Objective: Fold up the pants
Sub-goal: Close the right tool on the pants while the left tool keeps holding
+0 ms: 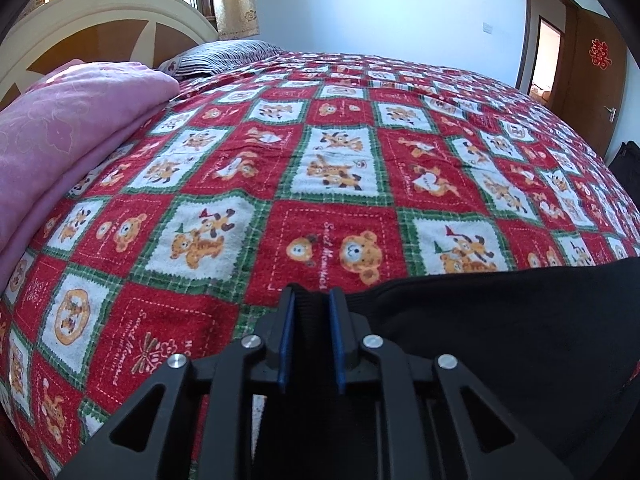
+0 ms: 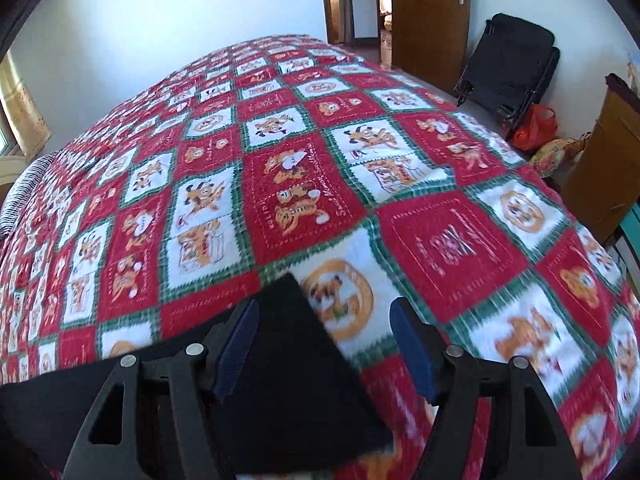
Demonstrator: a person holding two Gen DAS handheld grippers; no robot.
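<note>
Black pants [image 1: 500, 332] lie on the red, white and green patchwork bedspread [image 1: 320, 168] at the near edge of the bed. In the left wrist view my left gripper [image 1: 312, 300] is shut on the ribbed edge of the pants, which spread out to the right. In the right wrist view my right gripper [image 2: 324, 312] is open, its blue-padded fingers [image 2: 412, 344] astride a corner of the pants [image 2: 292, 352] that lies flat on the bedspread [image 2: 304, 160]. The cloth runs off to the left under the left finger.
A folded pink blanket [image 1: 68, 132] and a striped pillow [image 1: 224, 54] lie at the headboard [image 1: 100, 12]. Beside the bed are a black folded chair [image 2: 508, 68], a red bag [image 2: 536, 128], a brown box [image 2: 608, 168] and a wooden door [image 2: 430, 12].
</note>
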